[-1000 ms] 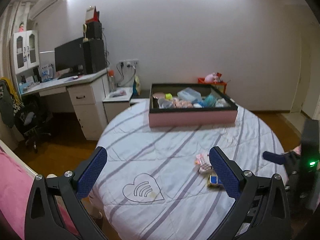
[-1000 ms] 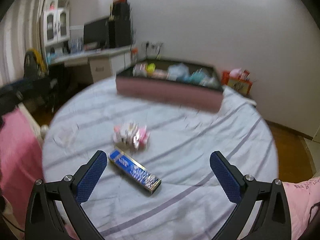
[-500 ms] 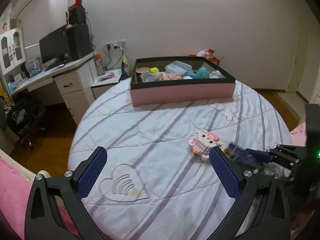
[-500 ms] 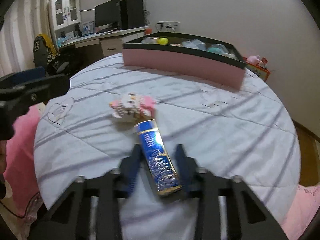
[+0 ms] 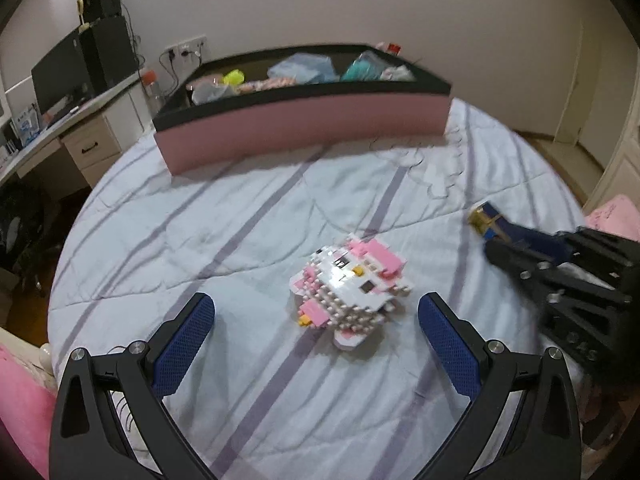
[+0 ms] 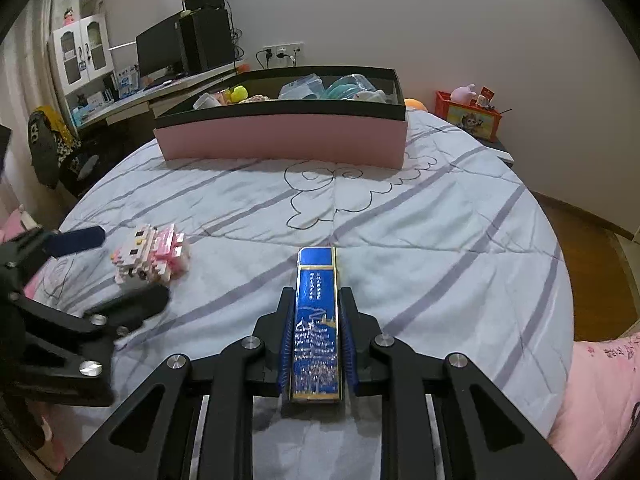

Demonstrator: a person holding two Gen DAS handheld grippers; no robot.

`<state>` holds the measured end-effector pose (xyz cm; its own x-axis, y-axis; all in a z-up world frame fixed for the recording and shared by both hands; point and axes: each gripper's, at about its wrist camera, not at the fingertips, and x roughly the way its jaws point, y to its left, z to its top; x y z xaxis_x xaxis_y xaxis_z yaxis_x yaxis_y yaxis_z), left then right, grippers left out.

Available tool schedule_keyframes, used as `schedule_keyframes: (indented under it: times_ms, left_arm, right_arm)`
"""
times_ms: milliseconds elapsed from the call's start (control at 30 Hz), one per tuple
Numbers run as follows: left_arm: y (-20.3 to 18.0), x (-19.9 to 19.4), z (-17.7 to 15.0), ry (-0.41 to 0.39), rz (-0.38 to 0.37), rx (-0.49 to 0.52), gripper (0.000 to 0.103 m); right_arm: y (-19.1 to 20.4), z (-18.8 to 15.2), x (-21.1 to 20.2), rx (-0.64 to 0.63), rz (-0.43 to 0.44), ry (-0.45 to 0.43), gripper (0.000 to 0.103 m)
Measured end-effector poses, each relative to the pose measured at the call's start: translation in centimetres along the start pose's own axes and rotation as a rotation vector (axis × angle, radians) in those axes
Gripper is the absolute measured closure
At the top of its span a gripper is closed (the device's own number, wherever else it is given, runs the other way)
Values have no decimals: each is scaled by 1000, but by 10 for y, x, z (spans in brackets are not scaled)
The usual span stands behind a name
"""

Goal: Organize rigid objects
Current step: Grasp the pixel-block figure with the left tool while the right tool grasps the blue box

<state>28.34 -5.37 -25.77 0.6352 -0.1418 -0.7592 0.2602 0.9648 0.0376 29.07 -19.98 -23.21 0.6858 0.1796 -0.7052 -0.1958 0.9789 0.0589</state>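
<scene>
1. Right wrist view: the right gripper (image 6: 316, 328) has its blue pads clamped on both long edges of the blue box (image 6: 316, 320), which lies lengthwise along the fingers with its far end sticking out toward the pink tray (image 6: 280, 140).
2. Gripping the narrow sides probably suits a flat, stiff carton: the pads meet firm edges and the printed face stays up.
3. Whether the box still rests on the bedspread (image 6: 420, 240) or is just clear of it cannot be told from this view.
4. The block toy (image 5: 348, 284), a pink-and-white brick figure, sits on the bedspread nearer than the tray, well apart from it and to the left of the blue box.
5. The left gripper (image 5: 316, 320) has its fingers spread wide on either side of the toy, touching nothing; I judge it is lining up to close on it.
6. The tray stands at the far side of the bed, already holding bagged and loose items, so it is likely where both rigid pieces belong.
7. The left wrist view alone shows the toy centred between the open pads; the right gripper appears there only as a blurred black shape at the edge.
8. The right wrist view alone shows the clamp on the box clearly, plus the red crate (image 6: 474, 114) beyond the tray's right end.
</scene>
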Motion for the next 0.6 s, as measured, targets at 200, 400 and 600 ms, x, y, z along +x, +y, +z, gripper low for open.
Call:
schedule_keyframes:
  times_ms: [200, 400, 600]
  left_arm:
    - [4, 4, 4, 1, -22, -25, 8]
    - [-3, -2, 3, -31, -40, 29, 44]
    - [-4, -6, 1, -42, -54, 39, 44]
  right_arm:
    - [0, -1, 1, -3, -2, -3, 82]
    - [6, -2, 0, -54, -56, -3, 82]
    - [9, -3, -2, -62, -71, -10, 82]
